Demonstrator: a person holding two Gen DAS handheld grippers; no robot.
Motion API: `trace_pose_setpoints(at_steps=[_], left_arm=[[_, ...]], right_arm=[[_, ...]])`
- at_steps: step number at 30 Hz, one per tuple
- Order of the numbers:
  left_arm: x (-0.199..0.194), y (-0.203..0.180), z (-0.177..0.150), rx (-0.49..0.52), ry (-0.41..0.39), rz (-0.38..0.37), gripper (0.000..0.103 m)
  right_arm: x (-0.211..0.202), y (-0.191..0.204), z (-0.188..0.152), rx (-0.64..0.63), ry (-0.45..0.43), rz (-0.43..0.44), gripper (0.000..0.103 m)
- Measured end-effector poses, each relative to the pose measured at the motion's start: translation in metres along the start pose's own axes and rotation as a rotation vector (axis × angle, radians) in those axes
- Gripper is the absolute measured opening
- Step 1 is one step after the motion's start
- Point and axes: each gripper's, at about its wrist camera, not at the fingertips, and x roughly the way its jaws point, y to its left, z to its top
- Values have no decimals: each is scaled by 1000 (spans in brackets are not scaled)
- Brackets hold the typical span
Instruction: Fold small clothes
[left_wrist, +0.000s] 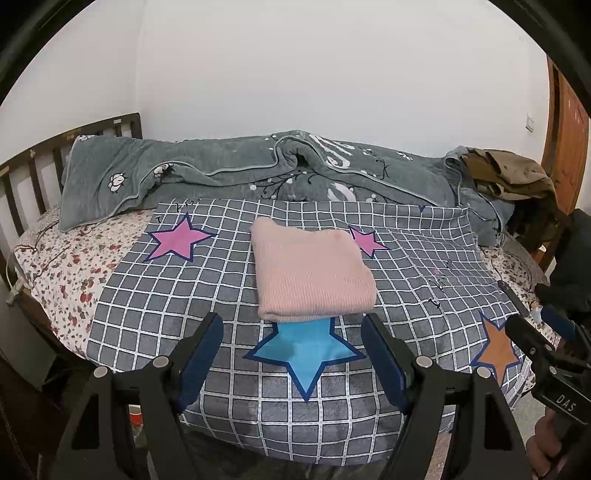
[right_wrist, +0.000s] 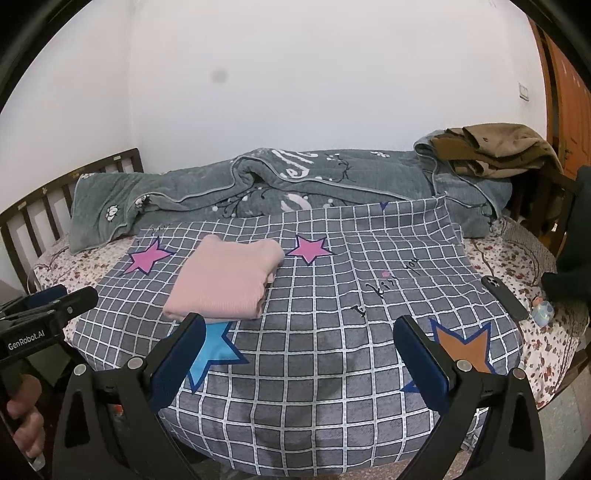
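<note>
Both grippers, left (left_wrist: 291, 354) and right (right_wrist: 299, 354), hover with jaws spread and empty, apparently because the pink garment (left_wrist: 312, 277) lies folded.

Folded pink garment (right_wrist: 225, 280) on checked star blanket (right_wrist: 332, 295), right tongs (right_wrist: 299, 354) spread wide, empty

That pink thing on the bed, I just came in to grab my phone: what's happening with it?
A person holds a two-finger gripper in each hand, and neither is touching anything. The pink garment lies folded into a neat rectangle on the grey checked cover, its near edge over the blue star. The left gripper and right gripper are both open and empty, short of the garment. Your phone lies off to the right on the floral sheet.
</note>
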Motion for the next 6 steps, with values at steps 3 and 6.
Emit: trace_pose_setpoints(at_steps=[3,6], left_arm=[[-2,2,5,1,-5,3,76],[-5,5,12,-1,-21,0,77]], right_arm=[[1,2,1,-7,3,4,100],[1,5,3,-24,0,2,100]])
